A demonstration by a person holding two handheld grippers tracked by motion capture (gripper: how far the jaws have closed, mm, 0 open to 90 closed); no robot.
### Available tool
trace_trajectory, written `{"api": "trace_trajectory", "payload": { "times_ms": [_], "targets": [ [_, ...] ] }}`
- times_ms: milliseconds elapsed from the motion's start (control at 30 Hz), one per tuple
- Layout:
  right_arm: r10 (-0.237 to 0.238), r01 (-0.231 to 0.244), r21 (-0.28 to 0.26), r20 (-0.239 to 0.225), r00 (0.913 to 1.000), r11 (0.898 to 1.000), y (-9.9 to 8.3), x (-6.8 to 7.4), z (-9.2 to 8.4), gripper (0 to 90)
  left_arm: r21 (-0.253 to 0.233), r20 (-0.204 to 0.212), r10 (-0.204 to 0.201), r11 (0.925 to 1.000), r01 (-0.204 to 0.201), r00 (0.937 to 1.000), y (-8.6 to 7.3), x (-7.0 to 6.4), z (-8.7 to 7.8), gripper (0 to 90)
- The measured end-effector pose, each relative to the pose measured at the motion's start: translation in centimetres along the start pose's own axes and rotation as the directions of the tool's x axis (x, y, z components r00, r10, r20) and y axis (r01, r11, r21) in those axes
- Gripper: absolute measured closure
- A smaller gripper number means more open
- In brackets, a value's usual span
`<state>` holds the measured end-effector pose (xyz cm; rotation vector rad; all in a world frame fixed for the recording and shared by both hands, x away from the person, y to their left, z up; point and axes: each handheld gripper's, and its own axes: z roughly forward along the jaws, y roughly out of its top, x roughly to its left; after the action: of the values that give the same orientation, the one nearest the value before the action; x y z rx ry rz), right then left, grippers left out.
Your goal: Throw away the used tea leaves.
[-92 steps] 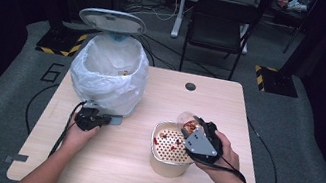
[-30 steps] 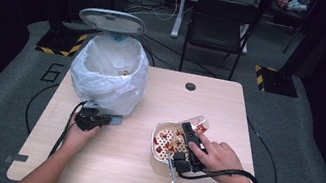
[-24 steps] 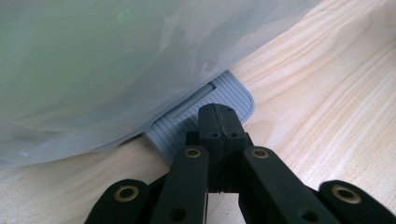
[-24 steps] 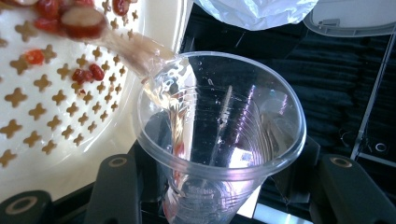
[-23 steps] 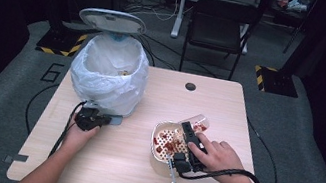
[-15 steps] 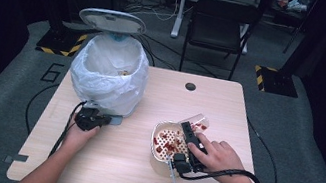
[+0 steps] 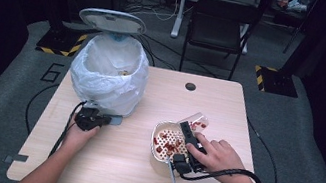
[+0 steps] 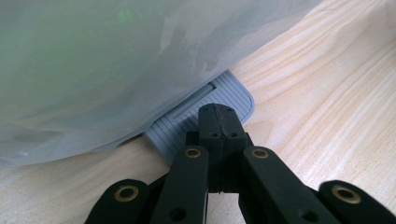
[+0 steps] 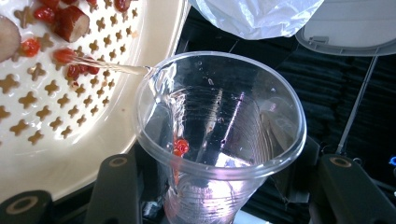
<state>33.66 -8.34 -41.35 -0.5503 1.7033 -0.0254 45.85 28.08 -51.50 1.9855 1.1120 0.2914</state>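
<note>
Cup [image 9: 219, 135] clamped in right tongs [image 9: 219, 186], tipped over strainer [image 9: 70, 140]; left tongs [image 8: 218, 122] closed (on bin pedal [image 8: 205, 116]).

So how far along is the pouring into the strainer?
Done: most red bits already lie in the cream strainer. In hand: the right gripper holds the clear cup tipped over it, liquid streaming out, one red piece inside. The left gripper, shut, presses the bin pedal. Left: empty the cup, and possibly bin it in the lined bin.
</note>
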Motion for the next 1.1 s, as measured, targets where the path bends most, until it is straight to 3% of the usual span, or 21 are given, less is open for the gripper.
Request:
{"api": "trace_trajectory", "payload": {
  "times_ms": [100,133,233,267,433,733,1100],
  "targets": [
    [0.002,-0.002,0.003,0.019,0.9998,1.0,0.04,0.21,-0.12,45.9,-0.015,-0.007,-0.004,0.9999,0.004,1.0,-0.05,-0.06,0.12,90.0],
    [-0.032,0.033,-0.003,0.019,0.9993,0.999,0.1,0.06,-0.06,45.9,-0.015,-0.007,-0.004,0.9999,0.003,1.0,-0.05,-0.06,0.12,90.0],
    [-0.074,0.074,-0.017,0.016,0.9971,0.997,0.19,-0.03,-0.06,46.0,-0.016,-0.008,-0.003,0.9999,0.003,1.0,-0.05,-0.07,0.13,90.0],
    [-0.113,0.113,-0.018,0.016,0.9934,0.993,0.24,-0.2,-0.14,46.0,-0.015,-0.007,-0.004,0.9999,0.004,1.0,-0.05,-0.07,0.12,90.0],
    [-0.168,0.169,-0.014,0.029,0.9853,0.986,0.52,0.07,-0.29,46.0,-0.015,-0.007,-0.004,0.9999,0.004,1.0,-0.05,-0.07,0.12,90.0],
    [-0.202,0.202,-0.008,0.043,0.9785,0.979,0.65,0.29,-0.35,46.0,0.0,0.001,-0.001,1.0,0.001,1.0,0.0,0.0,0.0,90.0],
    [-0.194,0.195,-0.008,0.031,0.9804,0.981,0.51,0.22,-0.31,46.0,-0.017,-0.008,-0.004,0.9998,0.004,1.0,-0.05,-0.09,0.14,90.0]
  ]
}}
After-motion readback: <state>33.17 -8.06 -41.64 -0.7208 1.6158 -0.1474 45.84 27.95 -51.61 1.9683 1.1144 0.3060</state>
